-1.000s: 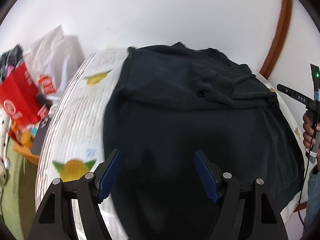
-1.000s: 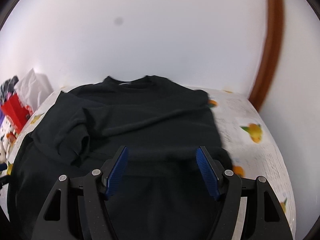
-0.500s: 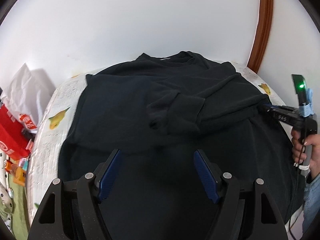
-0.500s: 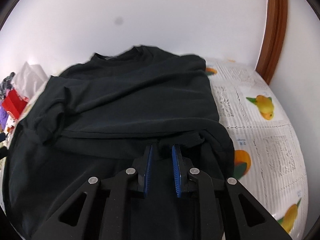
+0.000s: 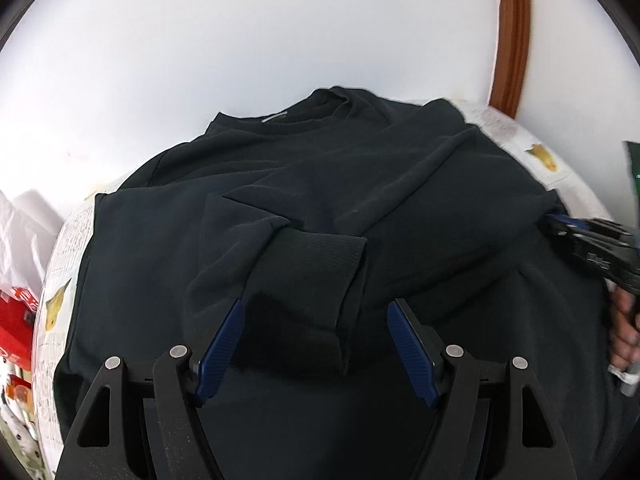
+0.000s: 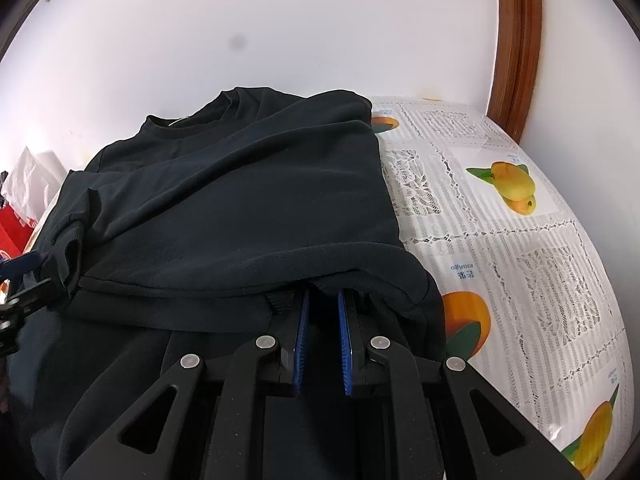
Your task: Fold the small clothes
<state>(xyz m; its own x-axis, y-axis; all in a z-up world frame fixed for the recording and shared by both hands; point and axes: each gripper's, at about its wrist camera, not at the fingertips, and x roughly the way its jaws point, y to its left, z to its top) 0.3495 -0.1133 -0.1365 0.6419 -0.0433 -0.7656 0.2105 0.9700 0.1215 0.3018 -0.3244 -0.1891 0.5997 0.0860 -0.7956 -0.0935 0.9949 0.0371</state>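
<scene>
A black long-sleeved sweatshirt (image 5: 320, 184) lies on the table, collar at the far side, sleeves folded across its body. My left gripper (image 5: 316, 320) is open, its blue pads either side of the ribbed sleeve cuff (image 5: 308, 280), just above it. My right gripper (image 6: 323, 304) is shut on a fold of the sweatshirt (image 6: 240, 208) at its right side; its tips are tucked under the folded cloth. It also shows at the right edge of the left wrist view (image 5: 576, 232), held by a hand.
A tablecloth (image 6: 500, 240) with fruit prints covers the table. A white wall stands behind, with a brown wooden frame (image 6: 516, 40) at the right. A white bag (image 5: 24, 232) and red packaging (image 5: 16, 320) lie off the table's left edge.
My right gripper closed on the sweatshirt's right fold a half second back and keeps hold. My left gripper has moved in toward the sleeve cuff, still open.
</scene>
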